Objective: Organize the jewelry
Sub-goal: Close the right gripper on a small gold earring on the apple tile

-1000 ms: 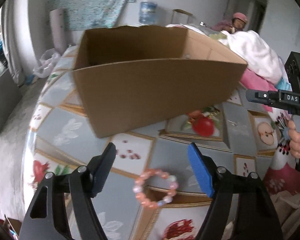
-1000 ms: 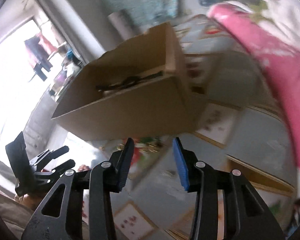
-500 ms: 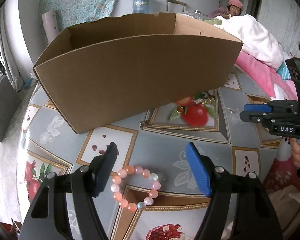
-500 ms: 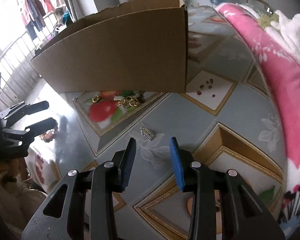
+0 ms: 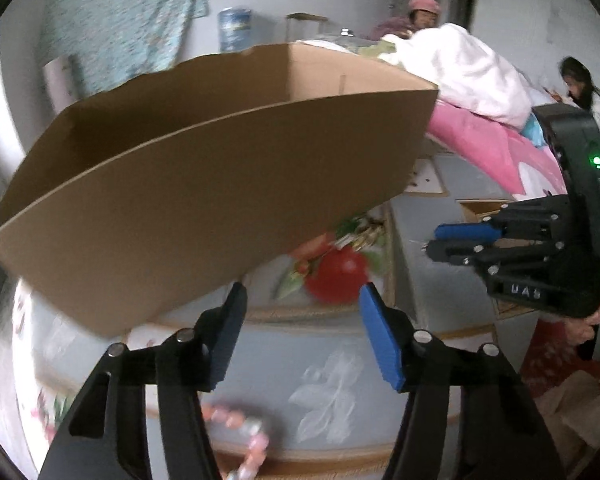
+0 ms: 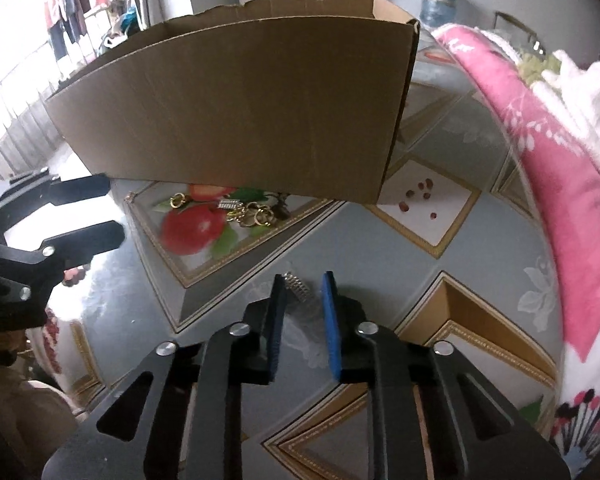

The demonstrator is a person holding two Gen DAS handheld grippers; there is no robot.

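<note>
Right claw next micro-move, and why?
Probably finish closing, then lift. The right claw is closing with the small silver clip between its tips on the tablecloth; pads don't visibly press it yet. The cardboard box stands just beyond.

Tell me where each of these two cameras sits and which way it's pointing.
Left wrist: sits on the left gripper, looking down at the cardboard box; the right gripper and a hand show at right.
Right wrist: sits on the right gripper, closing around a small silver piece; the left gripper shows at left.
Shared: box, gold jewelry.
</note>
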